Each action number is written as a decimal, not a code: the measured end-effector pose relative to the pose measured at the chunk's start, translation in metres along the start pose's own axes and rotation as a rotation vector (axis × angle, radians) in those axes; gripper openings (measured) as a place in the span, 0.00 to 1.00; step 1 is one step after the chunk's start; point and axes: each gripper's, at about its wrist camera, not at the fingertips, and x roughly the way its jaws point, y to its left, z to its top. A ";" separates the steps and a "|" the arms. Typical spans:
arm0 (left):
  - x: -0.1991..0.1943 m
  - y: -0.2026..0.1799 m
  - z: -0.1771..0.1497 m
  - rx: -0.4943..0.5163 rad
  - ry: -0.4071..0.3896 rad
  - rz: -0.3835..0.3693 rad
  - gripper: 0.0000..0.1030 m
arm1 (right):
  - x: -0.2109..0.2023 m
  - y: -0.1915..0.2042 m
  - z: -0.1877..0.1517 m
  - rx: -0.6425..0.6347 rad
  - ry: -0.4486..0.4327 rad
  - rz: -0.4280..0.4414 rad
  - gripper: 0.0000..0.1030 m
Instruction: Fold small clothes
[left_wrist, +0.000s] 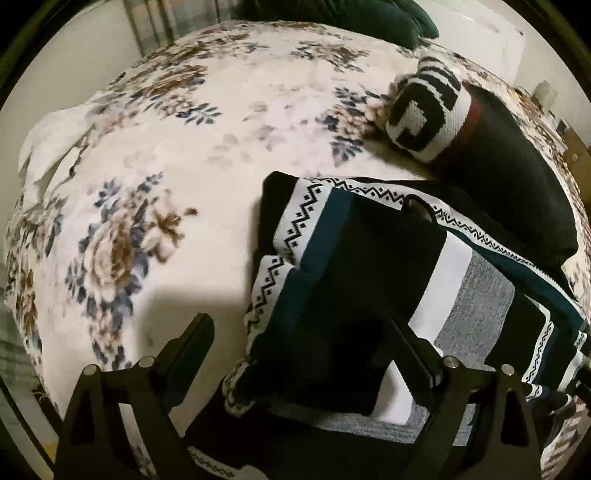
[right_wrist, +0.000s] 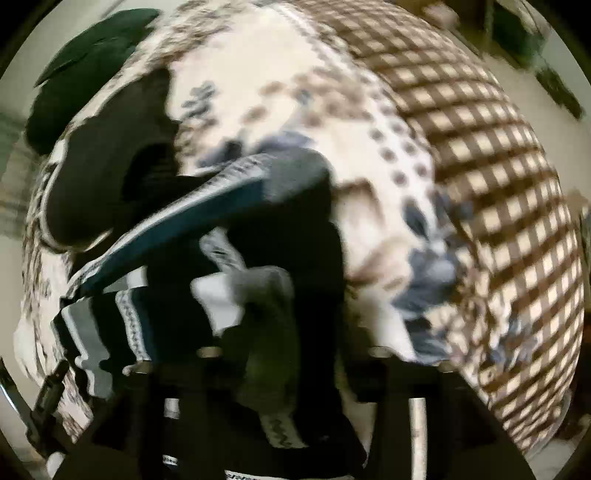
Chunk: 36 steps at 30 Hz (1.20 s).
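Risk: the striped sweater (left_wrist: 369, 280), lying partly folded on the bed (left_wrist: 177, 155) with a black garment (left_wrist: 517, 184) at its 1 o'clock, may slide out of its fold if the cloth slips from the grip. The left tongs (left_wrist: 295, 354) stand wide open, one finger on the sweater, holding nothing. The right tongs (right_wrist: 291, 354) appear closed on a bunched sweater edge, though blur obscures this.
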 end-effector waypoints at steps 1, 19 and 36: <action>-0.001 -0.001 0.001 0.004 -0.001 -0.003 0.91 | -0.007 -0.001 -0.002 0.013 -0.021 0.003 0.49; 0.028 -0.115 -0.045 0.416 0.121 -0.043 0.91 | 0.019 0.040 -0.065 -0.142 0.068 -0.183 0.45; 0.012 -0.122 -0.002 0.365 0.067 -0.079 0.91 | 0.006 0.042 -0.006 -0.153 -0.110 -0.104 0.06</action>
